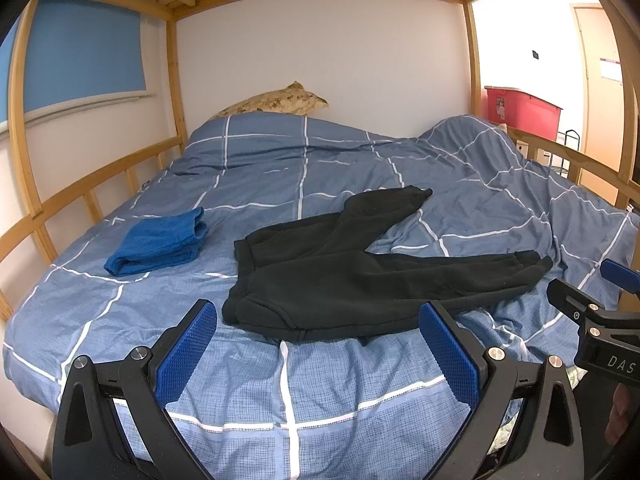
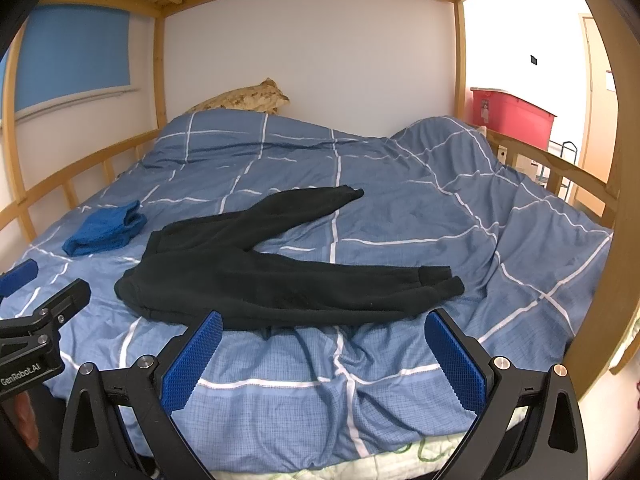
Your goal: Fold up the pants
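Left of the black pants (image 1: pixel 360 276) spread flat on the blue bed cover (image 1: pixel 280 160) lies a folded blue towel (image 1: pixel 160 242), both the left gripper (image 1: pixel 316 352), marked "GenRobot.AI", and the right gripper (image 2: pixel 324 360), marked "DAS", gape wide, holding nothing, just before the pants, and a red bin (image 1: pixel 520 112) sits far right.

Pants (image 1: pixel 360 280): matt black fleece-like cloth, soft nap, ribbed cuffs seen at 3 o'clock.
Duvet cover (image 1: pixel 280 168): woven blue cloth with white lines, matt, creased.
Folded towel (image 1: pixel 160 240): blue terry cloth, rough pile, at 9 o'clock of the pants.
Bed frame (image 1: pixel 176 80): pale wood, smooth, lightly sheened.
Left claw (image 1: pixel 318 354): matt black plastic, blue knurled pads (image 1: pixel 186 354), bright metal pins.
Right claw (image 2: pixel 324 360): same finish is shown.
Bin (image 2: pixel 516 118): glossy red plastic.
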### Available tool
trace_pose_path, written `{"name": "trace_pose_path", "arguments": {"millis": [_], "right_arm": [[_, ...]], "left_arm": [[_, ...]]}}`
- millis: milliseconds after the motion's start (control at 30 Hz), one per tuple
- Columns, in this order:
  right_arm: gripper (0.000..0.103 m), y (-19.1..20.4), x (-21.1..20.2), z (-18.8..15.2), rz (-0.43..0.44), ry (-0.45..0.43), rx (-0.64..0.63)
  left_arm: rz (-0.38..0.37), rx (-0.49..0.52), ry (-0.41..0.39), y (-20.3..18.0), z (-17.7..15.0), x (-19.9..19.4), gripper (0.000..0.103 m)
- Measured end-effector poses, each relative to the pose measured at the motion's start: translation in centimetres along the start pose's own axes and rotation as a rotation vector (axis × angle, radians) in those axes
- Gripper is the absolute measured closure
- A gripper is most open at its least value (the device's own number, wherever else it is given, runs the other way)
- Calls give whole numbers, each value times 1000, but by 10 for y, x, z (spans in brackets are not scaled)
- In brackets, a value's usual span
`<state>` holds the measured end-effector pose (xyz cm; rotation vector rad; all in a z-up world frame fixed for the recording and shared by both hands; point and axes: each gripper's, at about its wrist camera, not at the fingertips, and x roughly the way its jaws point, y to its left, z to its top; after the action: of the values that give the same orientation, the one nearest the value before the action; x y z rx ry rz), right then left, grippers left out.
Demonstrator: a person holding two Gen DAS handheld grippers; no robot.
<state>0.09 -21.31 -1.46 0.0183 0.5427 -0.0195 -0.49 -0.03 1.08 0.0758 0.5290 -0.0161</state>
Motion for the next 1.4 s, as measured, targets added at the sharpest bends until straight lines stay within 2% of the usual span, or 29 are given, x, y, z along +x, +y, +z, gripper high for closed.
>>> {"name": "trace_pose_path", "arguments": {"millis": [300, 500, 667, 833, 1167, 1400], "right_arm": [[1, -2, 5, -2, 1, 6, 0], [1, -9, 26, 15, 12, -16, -4], [1, -20, 55, 46, 11, -57, 2], [1, -31, 96, 87, 29, -75, 29], [1, -45, 210, 158, 26, -4, 7], [1, -56, 304, 192, 31, 105, 8]], "left_arm": [[0, 2, -8, -2, 3, 7, 0], [-14, 38, -57, -14, 31, 33, 0], [-71, 27, -58, -20, 63, 66, 0], [-100, 41, -54, -27, 107, 119, 0], [-113, 90, -35, -49, 166, 232, 0], [-119, 68, 68, -60, 190, 320, 0]]}}
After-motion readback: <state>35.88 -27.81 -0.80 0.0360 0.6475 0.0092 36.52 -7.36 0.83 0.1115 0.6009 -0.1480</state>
